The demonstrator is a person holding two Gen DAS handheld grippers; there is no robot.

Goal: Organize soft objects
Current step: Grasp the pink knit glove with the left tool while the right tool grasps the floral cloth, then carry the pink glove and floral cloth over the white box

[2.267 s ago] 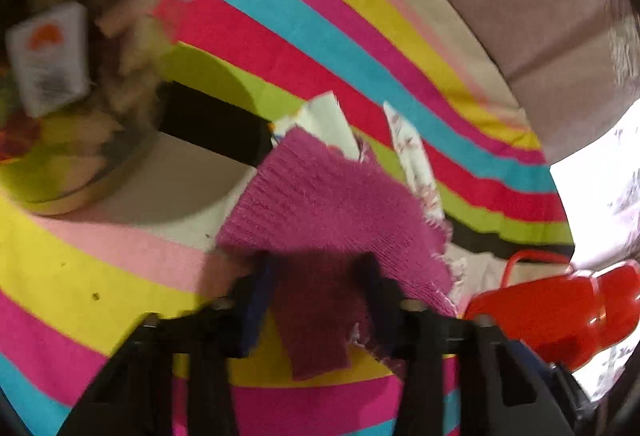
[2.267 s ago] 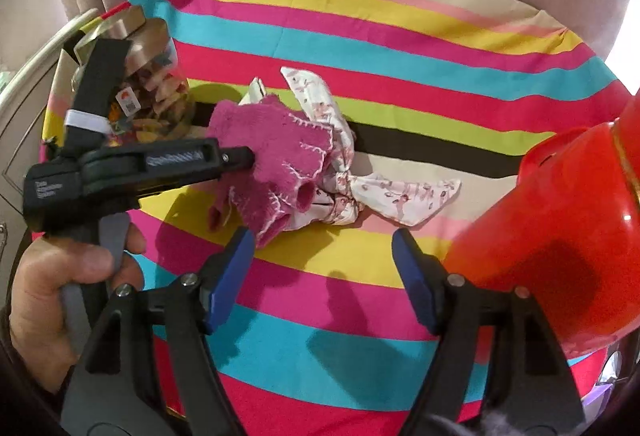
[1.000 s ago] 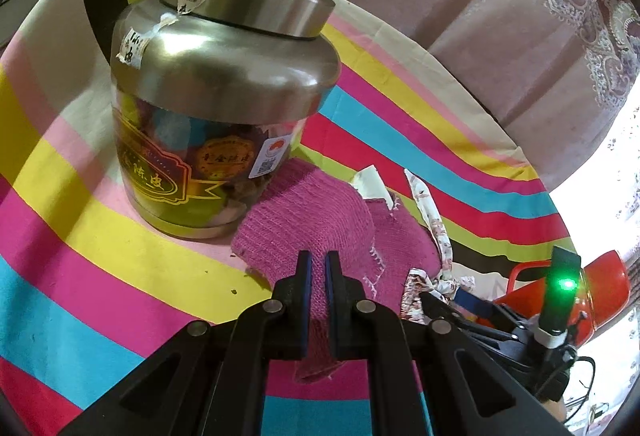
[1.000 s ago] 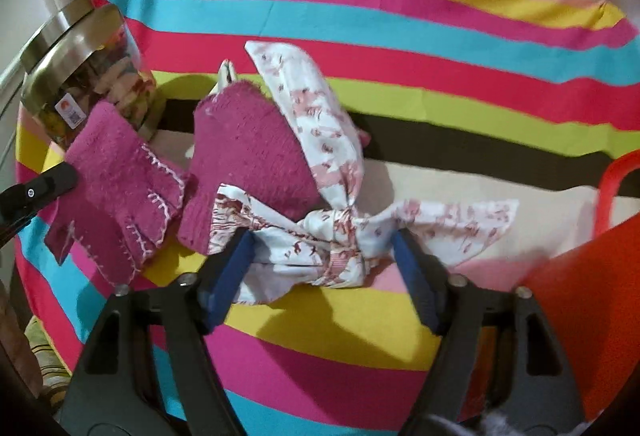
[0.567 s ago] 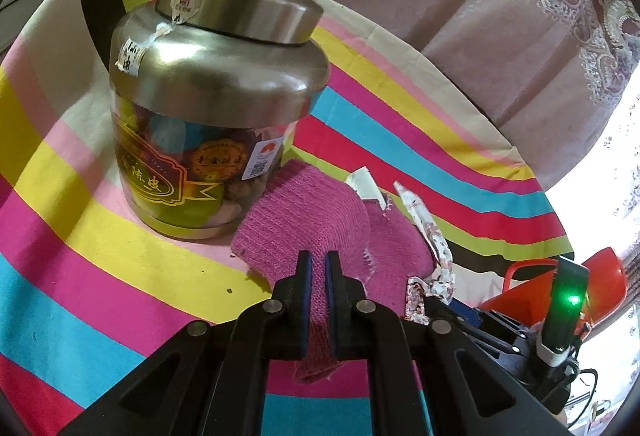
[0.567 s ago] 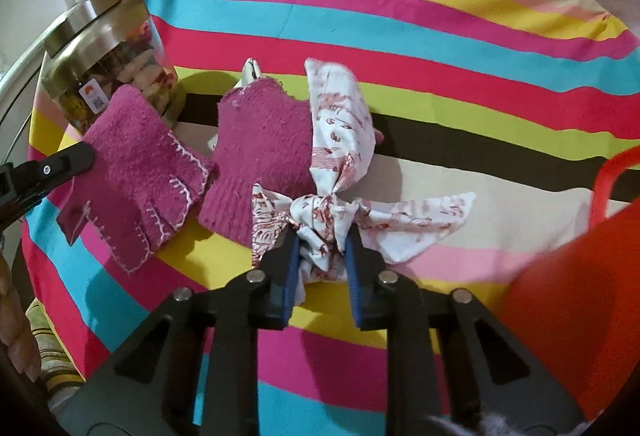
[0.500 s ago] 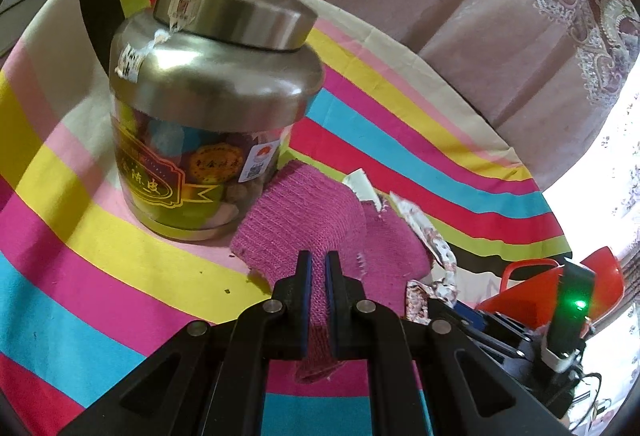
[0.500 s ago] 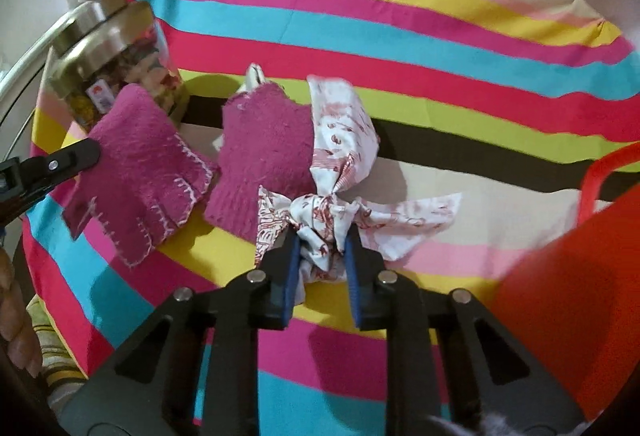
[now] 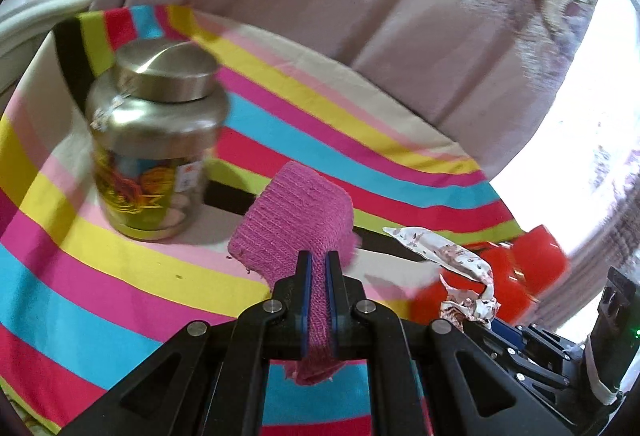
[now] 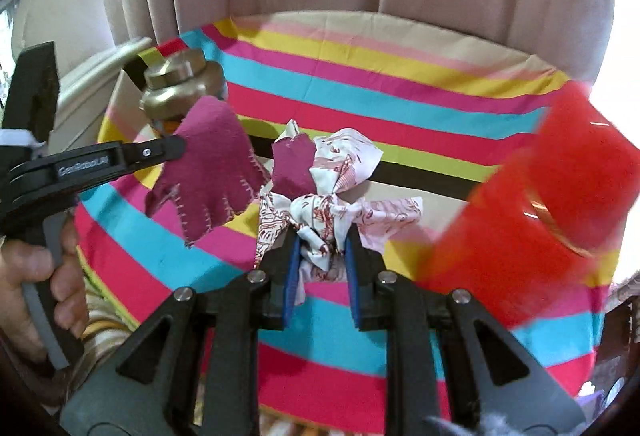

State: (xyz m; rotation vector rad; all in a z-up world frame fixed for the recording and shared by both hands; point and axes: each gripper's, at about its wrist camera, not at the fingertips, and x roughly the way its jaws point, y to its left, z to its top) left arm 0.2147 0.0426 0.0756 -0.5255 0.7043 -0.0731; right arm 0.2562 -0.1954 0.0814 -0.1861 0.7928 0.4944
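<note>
Magenta knitted glove [image 9: 292, 224] hangs clear of the striped tablecloth [image 9: 120, 276], pinched at its cuff edge between the nearly closed pads of the left gripper [image 9: 316, 276]; from the right wrist view its stitched fingers dangle in the air in front of the jar. A second ago it lay flat on the cloth beside the jar with the same tongs already clamped on it, so the change is the lift, not the grip.

Printed white-and-red fabric bundle [image 10: 332, 203] is likewise off the table. The right gripper [image 10: 322, 268], whose tongs stood spread on either side of the knot a second ago, is now pressed onto that knot and has carried it upward; a second magenta glove [image 10: 294, 167] rides up against the bundle, though I cannot tell whether it is tied in or only caught.

Both soft things are therefore picked up at once, each in its own tongs, and the pick-up stage looks finished. What seems left is carrying and placing. The red plastic basket [image 10: 560, 195], blurred and close on the right, looks like the likely destination, but that is a guess. The lidded metal-topped jar [image 9: 156, 139] stands upright at the left, now free of cloth at its base.
</note>
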